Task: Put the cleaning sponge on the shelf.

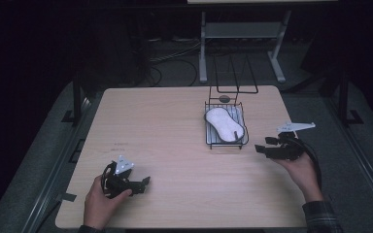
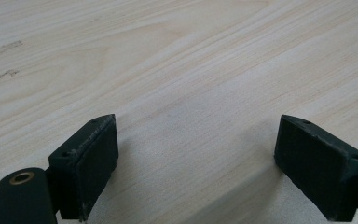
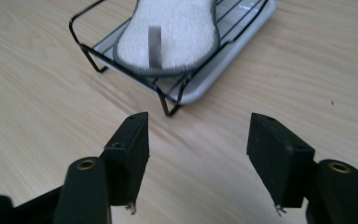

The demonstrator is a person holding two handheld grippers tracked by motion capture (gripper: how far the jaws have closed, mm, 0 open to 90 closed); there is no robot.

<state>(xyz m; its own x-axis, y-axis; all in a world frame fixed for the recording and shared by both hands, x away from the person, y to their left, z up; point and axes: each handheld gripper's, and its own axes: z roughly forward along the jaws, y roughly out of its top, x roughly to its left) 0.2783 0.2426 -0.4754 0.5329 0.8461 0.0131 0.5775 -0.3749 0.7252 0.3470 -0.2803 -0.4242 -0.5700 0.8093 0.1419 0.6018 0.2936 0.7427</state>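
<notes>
A white, peanut-shaped sponge with a grey edge lies in a black wire rack over a pale tray, right of the table's middle. In the right gripper view the sponge and the rack sit just beyond my right gripper, which is open with nothing between its pads. From above, the right gripper hovers to the right of the rack's near corner, pointing left. My left gripper rests near the front left, open over bare wood.
A tall black wire stand rises at the table's far edge behind the rack, with a small dark round object at its foot. The wooden table ends close to the right hand. A white-legged frame stands on the floor beyond.
</notes>
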